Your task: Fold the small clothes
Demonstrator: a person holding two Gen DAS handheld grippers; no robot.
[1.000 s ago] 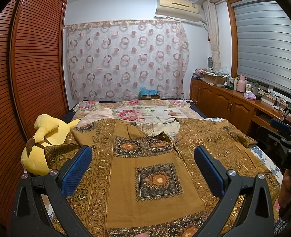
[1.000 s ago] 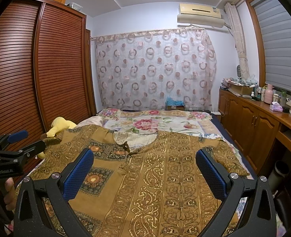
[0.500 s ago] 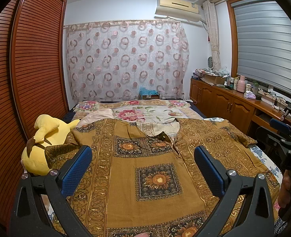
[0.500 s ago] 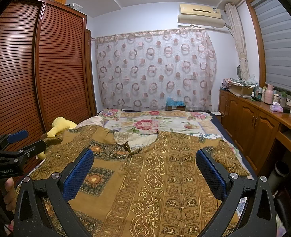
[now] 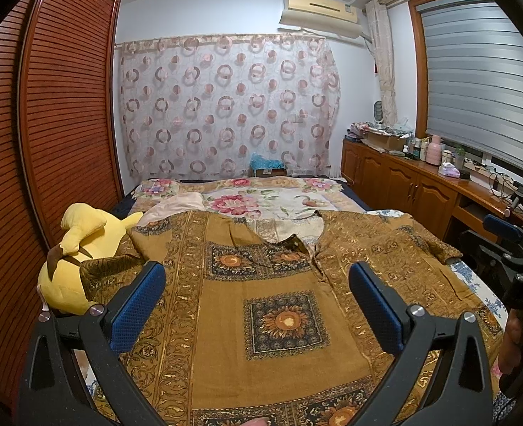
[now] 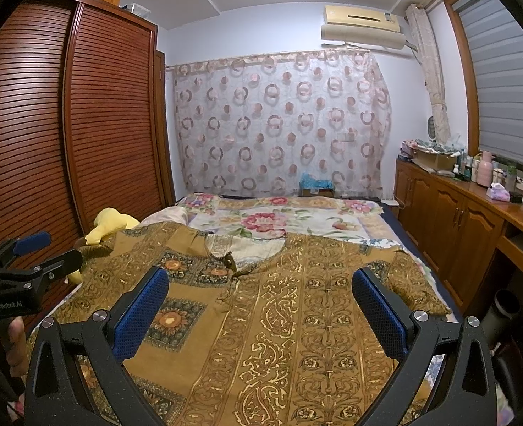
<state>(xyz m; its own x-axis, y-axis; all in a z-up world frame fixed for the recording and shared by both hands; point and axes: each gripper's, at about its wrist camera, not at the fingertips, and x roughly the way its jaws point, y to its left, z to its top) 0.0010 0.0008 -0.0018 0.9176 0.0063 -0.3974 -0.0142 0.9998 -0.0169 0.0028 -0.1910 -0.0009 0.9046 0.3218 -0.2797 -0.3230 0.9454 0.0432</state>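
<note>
While the bed [image 5: 336,195] is taking up most of the room, its floral cover is showing only at the far end, because a large ochre garment [image 5: 261,294] with gold scrollwork and sunflower squares is lying spread flat across the near part, neckline pointing away toward the curtain [image 5: 226,106]. One sleeve is reaching out to the left against a yellow plush toy [image 5: 73,248] beside the slatted wardrobe [image 5: 55,113], and the other is stretching right toward the wooden cabinets [image 6: 453,220]. The left gripper [image 5: 256,301] is hovering above the garment's left half, jaws spread wide and clasping nothing, with a sunflower square lying between and beyond its blue pads [image 5: 137,309]. The right gripper [image 6: 259,310] is hanging over the right half (the scroll-patterned panel), likewise released and empty, the cloth lying below its fingers rather than between them. Each gripper is appearing at the edge of the other's view, the right gripper [image 5: 510,266] at the far right, the left gripper [image 6: 23,266] at the far left, both apart from the fabric
</note>
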